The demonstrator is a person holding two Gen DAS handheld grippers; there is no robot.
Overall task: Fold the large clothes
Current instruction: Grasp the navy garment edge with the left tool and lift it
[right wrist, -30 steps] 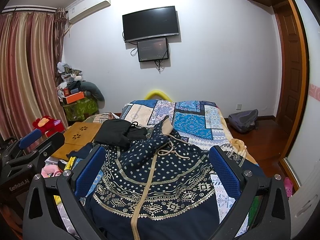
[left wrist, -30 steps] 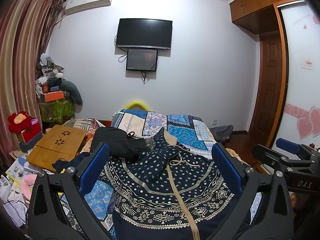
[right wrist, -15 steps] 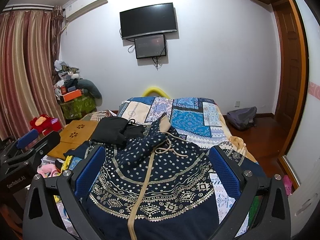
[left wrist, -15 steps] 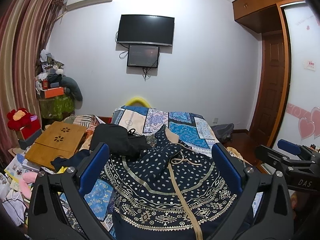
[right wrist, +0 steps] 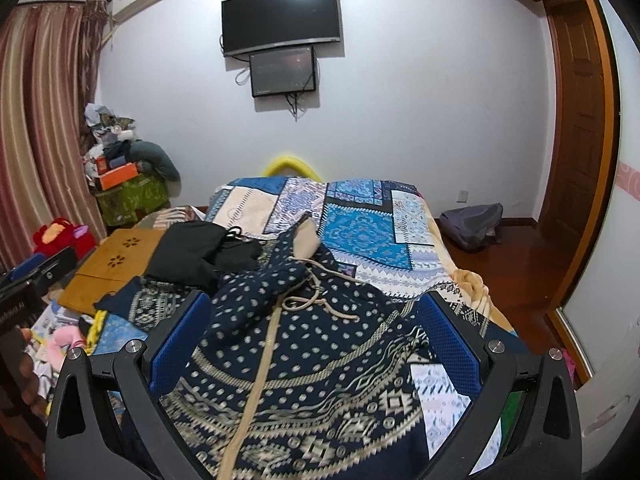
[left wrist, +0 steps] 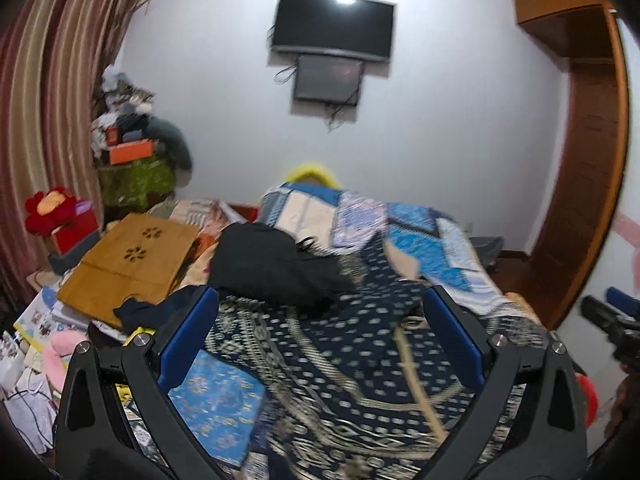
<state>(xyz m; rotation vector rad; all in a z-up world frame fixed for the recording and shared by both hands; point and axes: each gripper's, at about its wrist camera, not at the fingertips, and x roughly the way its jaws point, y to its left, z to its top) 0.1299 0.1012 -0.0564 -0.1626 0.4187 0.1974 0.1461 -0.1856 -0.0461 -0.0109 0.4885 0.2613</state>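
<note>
Fabric covers most of the bed [right wrist: 400, 216]: a navy patterned garment [right wrist: 304, 344] with pale dots, banded borders and a beige drawstring lies spread over the patchwork bedspread, its hood or neck end bunched toward the far wall. Laid out this way, it looks ready for a first fold, though none has been made yet.

Both tools hover over the garment's near part with nothing between their fingers. The right gripper [right wrist: 316, 344] stands wide open, blue pads apart on either side of the dotted cloth. The left gripper [left wrist: 320, 340] is equally wide and empty. Likely they are held spread so each can drop onto an edge or corner.

Left of the garment, a black bag [right wrist: 200, 248] rests partly against it, and beyond that sits a wooden lap tray [right wrist: 112, 268].

The right wrist view is sharp and shows the drawstring and the garment's right edge; the left wrist view is blurred, yet shows the right tool off the garment's right side.
</note>
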